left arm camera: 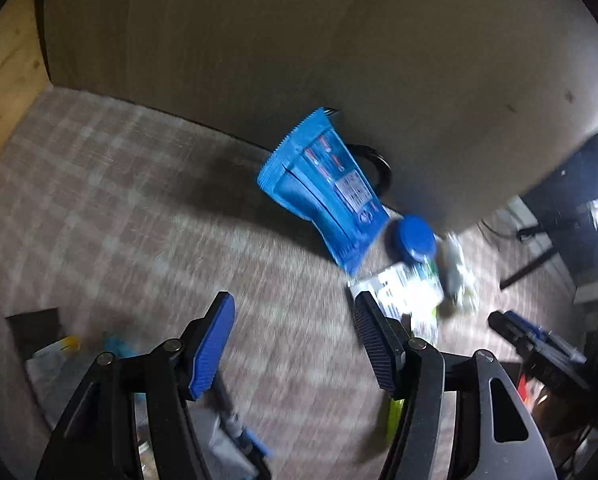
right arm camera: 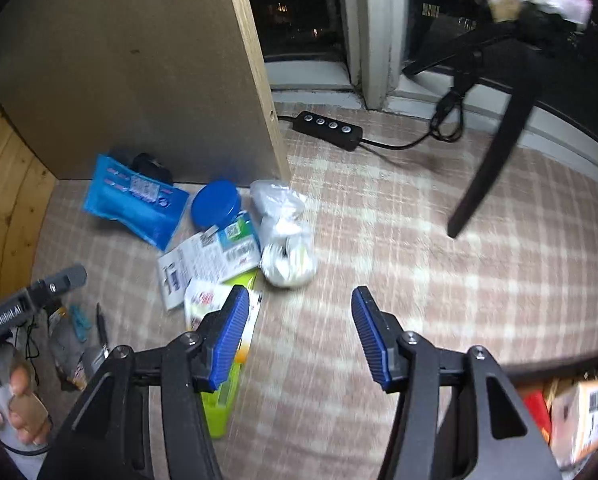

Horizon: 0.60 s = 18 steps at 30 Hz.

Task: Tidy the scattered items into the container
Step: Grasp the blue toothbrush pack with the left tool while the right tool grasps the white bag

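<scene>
We hold both tongs empty and spread apart over the plaid-covered desk (right arm camera: pixel 399 216), so either one could drop onto the clutter. The left gripper (left arm camera: pixel 295 340) points at the blue pouch (left arm camera: pixel 323 188), which leans against the upright board (left arm camera: pixel 339 60) at the back edge of the desk — likely propped there simply because it slid against it. The right gripper (right arm camera: pixel 299 332) hangs just short of the pile: the blue-lidded jar (right arm camera: pixel 215 203) beside the pouch, a clear plastic bag (right arm camera: pixel 285 232) of white bits touching it, and a white printed packet (right arm camera: pixel 211 264) lying partly over a lime-green box (right arm camera: pixel 229 380), whose end runs under the right gripper's left finger.

The right view shows the pile sharply and how the pieces overlap; in the left view it is smeared by blur. Only the right view shows the black button controller (right arm camera: pixel 331 130) and its cable beyond the board, by the window. Neither view clearly shows the container — we judge it may be the carton-filled space at the near right edge, but cannot tell.
</scene>
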Available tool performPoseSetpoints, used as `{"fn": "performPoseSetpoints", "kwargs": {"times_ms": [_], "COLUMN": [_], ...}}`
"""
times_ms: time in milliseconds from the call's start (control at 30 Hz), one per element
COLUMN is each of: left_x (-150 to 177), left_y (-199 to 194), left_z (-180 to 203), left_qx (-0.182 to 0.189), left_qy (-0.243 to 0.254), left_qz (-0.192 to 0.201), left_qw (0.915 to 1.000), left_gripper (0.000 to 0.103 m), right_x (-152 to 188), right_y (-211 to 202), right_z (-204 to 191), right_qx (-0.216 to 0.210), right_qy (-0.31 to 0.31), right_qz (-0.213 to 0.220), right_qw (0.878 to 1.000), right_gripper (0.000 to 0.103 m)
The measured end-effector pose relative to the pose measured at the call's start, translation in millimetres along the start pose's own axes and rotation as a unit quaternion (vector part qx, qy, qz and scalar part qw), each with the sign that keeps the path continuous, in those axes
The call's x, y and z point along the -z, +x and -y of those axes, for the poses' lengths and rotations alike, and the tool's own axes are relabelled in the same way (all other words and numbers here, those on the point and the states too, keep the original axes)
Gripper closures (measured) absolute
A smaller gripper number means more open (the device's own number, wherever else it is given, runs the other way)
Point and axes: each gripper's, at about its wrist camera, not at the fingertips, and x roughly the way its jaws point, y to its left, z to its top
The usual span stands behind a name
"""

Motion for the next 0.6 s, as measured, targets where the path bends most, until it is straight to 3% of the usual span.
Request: {"fn": "performPoseSetpoints", "kwargs": {"times_ms": [433,533,600], "left_x": [-27.2,-30.4,-31.9], "left_y": [52.7,55.1,56.4], "left_z": [0.2,5.2,6.4], "left_qx": [0.014,0.023,0.033], "left_qy": [-0.056,-0.057,-0.067], "left_qz": [0.003,0.006,0.008], "left_qw": [0.9983,0.9981,0.9972], "left_gripper": [0.036,0.037,0.043], "right_x": [-29.3,-34.7,-37.7], "right_y": [44.8,49.4,52.5], "right_z": [-8.2,-12.1,-14.3], "right_qx": [0.003,0.008,0.013], "right_qy": [-0.005,-0.011,-0.014], "right_qz": [-0.015,-0.013,-0.013], "right_qw": [1.000,1.000,1.000], "right_gripper": [0.050,0.050,0.050]}}
